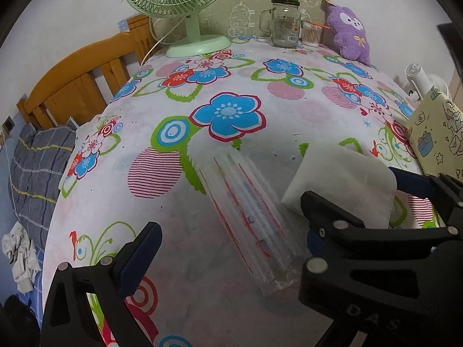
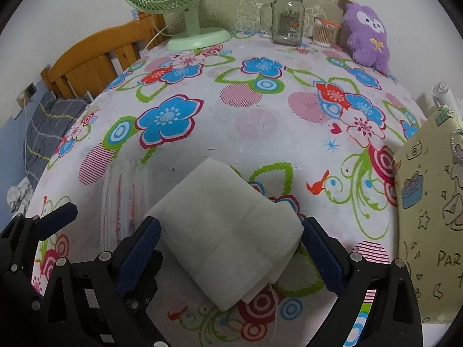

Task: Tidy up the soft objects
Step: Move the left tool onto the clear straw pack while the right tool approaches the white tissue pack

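A folded white cloth (image 2: pixel 225 231) lies on the flowered tablecloth (image 2: pixel 260 121). My right gripper (image 2: pixel 231 243) is open, its blue pads on either side of the cloth. The cloth also shows in the left wrist view (image 1: pixel 341 182), with the right gripper (image 1: pixel 361 199) around it. A clear packet of straws (image 1: pixel 249 217) lies left of the cloth, blurred. My left gripper (image 1: pixel 231 248) is open, with the packet between its fingers. A purple plush toy (image 2: pixel 367 34) leans at the back right.
A green fan (image 2: pixel 179 3), a glass jar with a green lid (image 2: pixel 286 17) and a cotton-swab box (image 2: pixel 322 33) stand along the back. A yellow printed paper bag (image 2: pixel 431 217) stands at the right edge. A wooden bed frame (image 1: pixel 78 84) is on the left.
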{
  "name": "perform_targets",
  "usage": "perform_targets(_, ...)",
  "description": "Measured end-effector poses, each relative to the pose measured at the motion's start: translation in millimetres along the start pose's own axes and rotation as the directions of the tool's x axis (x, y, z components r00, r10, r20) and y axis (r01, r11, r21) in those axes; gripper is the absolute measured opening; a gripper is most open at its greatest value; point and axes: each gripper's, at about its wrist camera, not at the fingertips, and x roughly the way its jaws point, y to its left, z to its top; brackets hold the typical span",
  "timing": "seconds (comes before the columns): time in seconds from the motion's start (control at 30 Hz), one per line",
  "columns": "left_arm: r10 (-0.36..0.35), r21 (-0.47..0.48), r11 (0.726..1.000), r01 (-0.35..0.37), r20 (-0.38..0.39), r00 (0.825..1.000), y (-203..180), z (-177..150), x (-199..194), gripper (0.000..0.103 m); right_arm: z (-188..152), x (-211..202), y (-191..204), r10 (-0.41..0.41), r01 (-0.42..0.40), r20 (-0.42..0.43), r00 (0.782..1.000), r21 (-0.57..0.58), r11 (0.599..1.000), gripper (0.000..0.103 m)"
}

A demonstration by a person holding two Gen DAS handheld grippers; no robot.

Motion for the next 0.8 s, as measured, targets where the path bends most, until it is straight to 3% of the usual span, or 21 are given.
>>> perform_targets(0.3, -0.032, -0.043, 0.999, 0.031, -0.005, 0.999, 3.1, 7.9, 8.6, 0.095, 3.2, 5.6, -15.9, -0.033, 0.033, -0.002, 0.999, 0.039, 0.999, 0.099)
perform_targets(0.4, -0.033, -0.05, 0.998, 0.033, 0.007, 0.999, 1.2, 10.5, 8.3, 0.085, 4.2, 4.6, -24.4, -0.047, 0.047, 0.0, 0.999, 0.074, 0.996, 0.099)
perform_targets(0.67, -0.068, -0.013, 0.998, 0.068, 0.035, 0.997, -9.0, 12.1, 3.7, 0.045, 3.4, -8.3, -29.3, -0.03, 0.028, 0.029, 0.999, 0.065, 0.998, 0.099)
perform_targets(0.8, -0.07, 0.014, 0.997, 0.069, 0.042, 0.997, -14.0, 8.7, 0.4, 0.041, 0.6, -11.7, -29.3, -0.015, 0.014, 0.024, 1.0, 0.054, 0.998, 0.099)
